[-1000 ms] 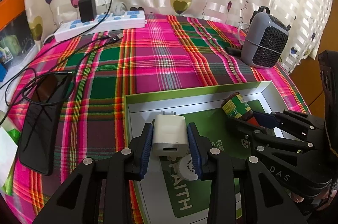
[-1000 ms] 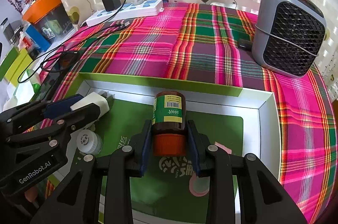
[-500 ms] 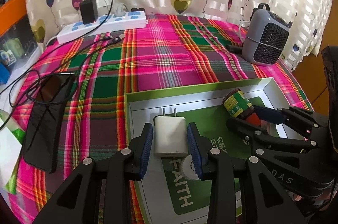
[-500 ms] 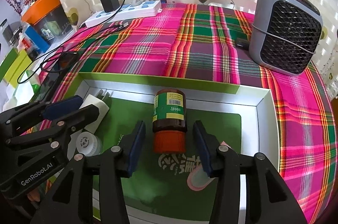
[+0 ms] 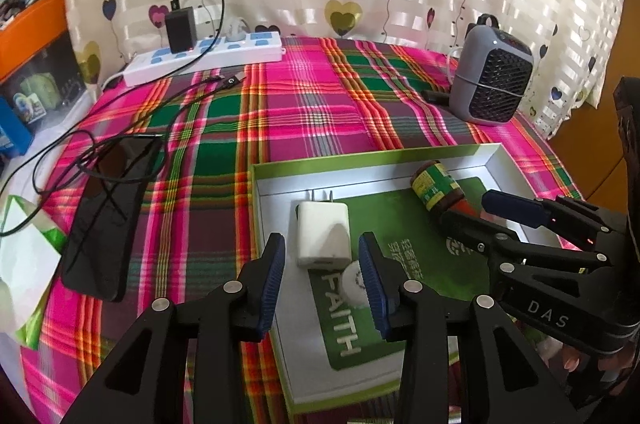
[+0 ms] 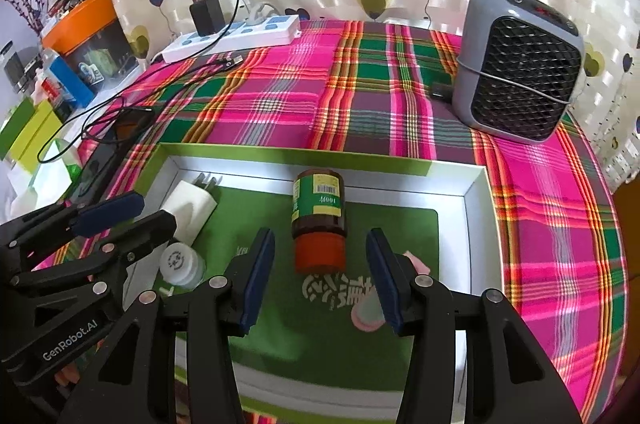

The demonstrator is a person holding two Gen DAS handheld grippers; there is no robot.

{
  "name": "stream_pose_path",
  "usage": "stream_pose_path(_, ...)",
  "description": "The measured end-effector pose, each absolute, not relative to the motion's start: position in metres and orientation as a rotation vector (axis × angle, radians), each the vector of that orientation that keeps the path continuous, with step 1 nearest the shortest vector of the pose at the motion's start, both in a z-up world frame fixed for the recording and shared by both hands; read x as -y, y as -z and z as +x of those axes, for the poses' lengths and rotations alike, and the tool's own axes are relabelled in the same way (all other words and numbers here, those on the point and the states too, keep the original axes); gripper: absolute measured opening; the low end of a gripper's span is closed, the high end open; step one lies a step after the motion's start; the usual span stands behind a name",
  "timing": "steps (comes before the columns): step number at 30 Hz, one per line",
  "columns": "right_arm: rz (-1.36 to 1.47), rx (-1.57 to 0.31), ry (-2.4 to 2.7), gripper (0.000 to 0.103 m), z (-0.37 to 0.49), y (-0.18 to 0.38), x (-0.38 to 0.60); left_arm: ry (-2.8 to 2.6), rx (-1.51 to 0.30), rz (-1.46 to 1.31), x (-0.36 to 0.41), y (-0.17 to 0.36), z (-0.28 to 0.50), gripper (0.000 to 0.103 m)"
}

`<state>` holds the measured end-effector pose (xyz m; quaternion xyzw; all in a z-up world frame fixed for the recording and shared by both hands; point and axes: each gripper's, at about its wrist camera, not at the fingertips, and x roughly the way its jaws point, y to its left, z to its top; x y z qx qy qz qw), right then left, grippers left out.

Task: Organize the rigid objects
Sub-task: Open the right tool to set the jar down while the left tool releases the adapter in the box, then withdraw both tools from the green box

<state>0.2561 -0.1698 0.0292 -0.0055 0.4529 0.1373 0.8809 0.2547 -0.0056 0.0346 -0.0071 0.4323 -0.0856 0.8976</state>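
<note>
Both of your grippers hang over the green-rimmed box (image 5: 496, 160), which lies on the plaid-covered bench (image 5: 304, 112).

Left gripper (image 5: 322, 276): fingers spread, nothing pinched. One white USB charger (image 5: 323, 234) lies flat on the box floor just ahead of the fingertips, its prongs toward the far wall; there is a gap on either side between it and the pads. One small white-capped bottle (image 5: 354, 280) lies just behind the charger, close against your right-hand finger; contact cannot be told.

Right gripper (image 6: 322, 276): fingers spread wide, nothing pinched. One brown medicine bottle (image 6: 320, 212) with a green label and an orange-red cap lies on its side between the fingertips, cap toward you, base near the far wall, clear of both pads.

Count inside the box:
- charger: 1
- brown bottle: 1
- white-capped bottle: 1
- pink items: 2 — one disc (image 6: 366, 316) partly hidden behind your right-hand finger, plus one smaller pink piece (image 6: 416, 262) just beyond that finger. What they are cannot be told.

Count on the bench outside the box:
- grey fan heater (image 6: 520, 64): 1, far right
- white power strip (image 5: 204, 54): 1, at the far edge, one black adapter (image 5: 181, 29) plugged in
- black smartphone (image 5: 110, 216): 1, left of the box, black cable (image 5: 80, 152) looped across it
</note>
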Motion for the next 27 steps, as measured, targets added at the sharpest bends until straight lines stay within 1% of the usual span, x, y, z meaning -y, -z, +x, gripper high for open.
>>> stream_pose_path(14,0.011,-0.878,-0.27,0.049,0.201,-0.051,0.178,0.194,-0.833,-0.039,-0.002,-0.058,0.196,0.037)
stream_pose_path(27,0.034,-0.852,-0.243,0.049,0.154,-0.05,0.194,0.204,-0.829,-0.051,-0.009,-0.056,0.149,0.037)
